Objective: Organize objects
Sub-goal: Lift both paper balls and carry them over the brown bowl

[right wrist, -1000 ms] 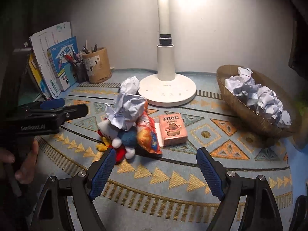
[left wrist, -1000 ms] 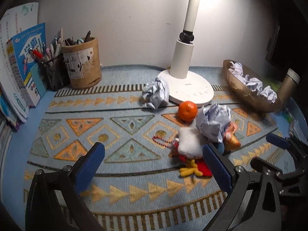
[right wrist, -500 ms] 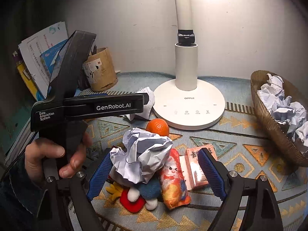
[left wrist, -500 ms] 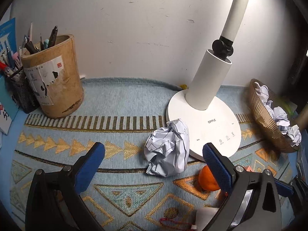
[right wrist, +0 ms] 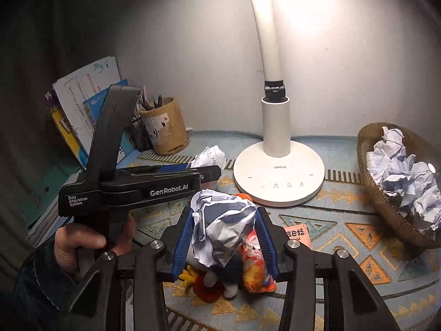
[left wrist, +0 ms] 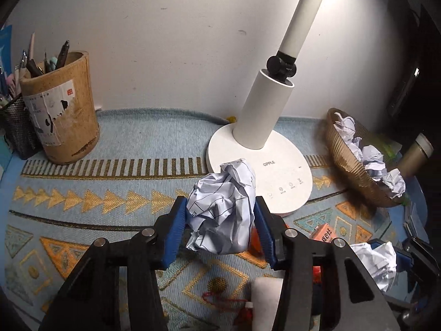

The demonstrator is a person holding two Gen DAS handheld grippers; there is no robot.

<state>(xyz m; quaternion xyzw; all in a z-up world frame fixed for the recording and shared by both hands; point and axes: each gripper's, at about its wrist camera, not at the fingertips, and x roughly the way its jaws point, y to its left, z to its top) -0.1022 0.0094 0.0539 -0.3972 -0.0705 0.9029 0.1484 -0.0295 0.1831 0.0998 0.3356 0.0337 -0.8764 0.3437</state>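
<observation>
Evidently both hands are gathering waste paper for the wicker basket (left wrist: 355, 171), already lying full of balls at three o'clock. From the left wrist, the left gripper (left wrist: 220, 223) is closing its jaws narrowly, pads pressing a crumpled paper ball (left wrist: 223, 209) beside the lamp base (left wrist: 275, 165). From the right wrist, the right gripper (right wrist: 224, 237) is closing likewise on another paper wad (right wrist: 223, 226), above the plush toy (right wrist: 220, 278) on the tabletop.

We see a pale blue woven mat (left wrist: 143, 138) with gold and orange triangles. On it stand a round white lamp base (right wrist: 278, 176), a tan cylindrical pen holder (left wrist: 62, 118) and a brown ribbed basket (right wrist: 386, 209). A pink card box (right wrist: 296, 233) lies flat.
</observation>
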